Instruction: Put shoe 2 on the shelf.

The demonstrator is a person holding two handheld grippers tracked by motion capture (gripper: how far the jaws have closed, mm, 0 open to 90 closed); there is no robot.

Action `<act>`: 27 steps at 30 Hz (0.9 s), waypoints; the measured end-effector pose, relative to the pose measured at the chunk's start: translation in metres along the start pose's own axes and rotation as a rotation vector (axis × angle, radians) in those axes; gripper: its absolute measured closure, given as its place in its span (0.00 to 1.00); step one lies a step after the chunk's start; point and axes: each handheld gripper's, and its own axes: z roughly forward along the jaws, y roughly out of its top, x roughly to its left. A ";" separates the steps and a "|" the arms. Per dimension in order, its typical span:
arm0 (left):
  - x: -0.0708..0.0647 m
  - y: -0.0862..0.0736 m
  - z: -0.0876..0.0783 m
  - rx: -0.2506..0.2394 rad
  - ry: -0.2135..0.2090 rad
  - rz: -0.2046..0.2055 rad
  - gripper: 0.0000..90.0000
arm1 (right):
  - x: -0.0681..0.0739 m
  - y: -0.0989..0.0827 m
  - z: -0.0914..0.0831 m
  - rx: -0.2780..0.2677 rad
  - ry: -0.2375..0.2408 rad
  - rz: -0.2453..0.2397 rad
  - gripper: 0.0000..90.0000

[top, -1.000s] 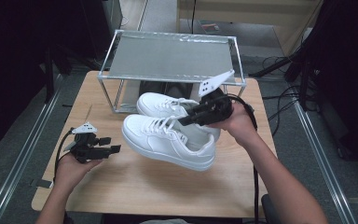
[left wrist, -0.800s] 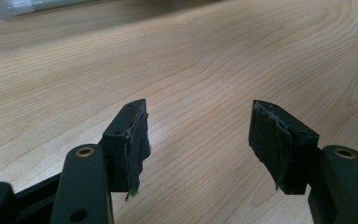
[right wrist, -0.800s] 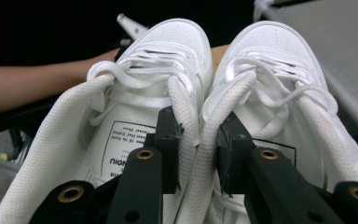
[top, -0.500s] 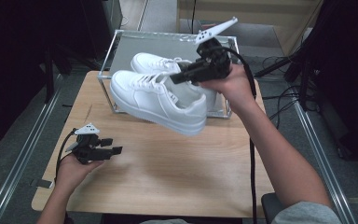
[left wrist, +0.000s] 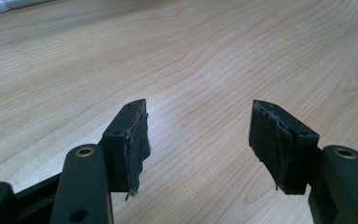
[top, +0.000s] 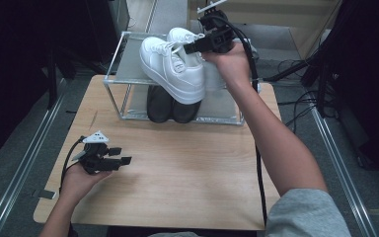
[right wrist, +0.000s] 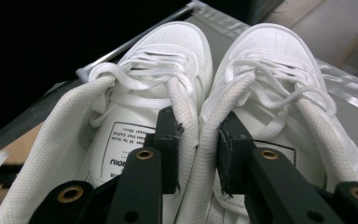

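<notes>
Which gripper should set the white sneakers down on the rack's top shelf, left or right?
Right. The right gripper already pinches the inner collars of both white sneakers and holds them over the rack's top shelf. The left gripper is open and empty, low over the table near its front left.
</notes>
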 end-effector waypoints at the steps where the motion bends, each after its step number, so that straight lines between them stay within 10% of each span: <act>1: 0.000 0.000 0.000 0.002 -0.001 0.003 0.42 | -0.002 0.004 0.003 0.002 -0.015 0.017 0.83; 7: -0.001 0.000 0.001 0.000 -0.005 0.009 0.42 | -0.016 0.023 0.025 -0.026 -0.100 0.150 0.83; 27: -0.004 0.001 0.001 -0.003 -0.028 0.030 0.42 | -0.008 0.062 0.088 0.009 -0.401 0.298 0.82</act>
